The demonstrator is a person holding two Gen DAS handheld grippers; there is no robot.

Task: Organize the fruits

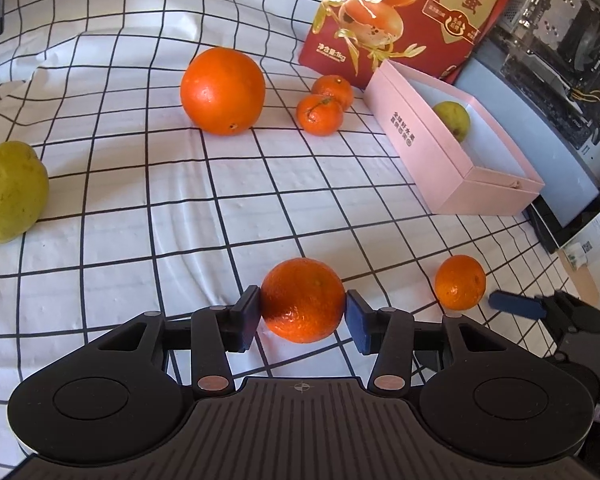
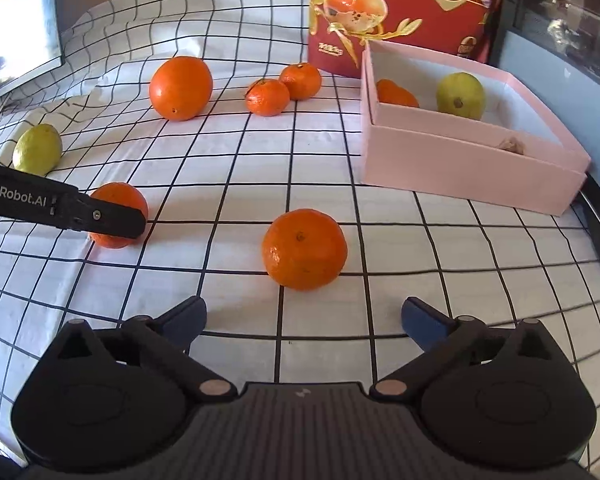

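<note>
Tangerines, oranges and pale green fruit lie scattered over a checked cloth (image 1: 100, 200), all on the near and left side of the pink box (image 2: 460, 168) that stands at the cloth's right edge in front of a red printed bag (image 2: 420, 0). The left gripper (image 1: 302, 314) clamps one tangerine (image 1: 302, 300) between its blue pads, well short of the box and to its left. The right gripper (image 2: 304, 320) stands spread wide and empty, with a second tangerine (image 2: 304, 249) sitting on the cloth just ahead of its fingers, closer to the box than the held one. Inside the box already rest a green fruit (image 2: 460, 95) and, in the far corner, an orange-coloured fruit (image 2: 396, 94). A large orange (image 2: 181, 88) and a pair of small tangerines (image 2: 284, 88) wait farther back, left of the box, with another green fruit (image 2: 37, 150) far off to the left.

Risks look plain enough. Round fruit held at only two points may roll out if the pads sit off its widest line or the grip eases during the carry to the box. The loose tangerine could be nudged away by one finger landing first. Both grippers work close together, so a collision seems possible, and a fruit dropped from height may bounce off the box wall.
</note>
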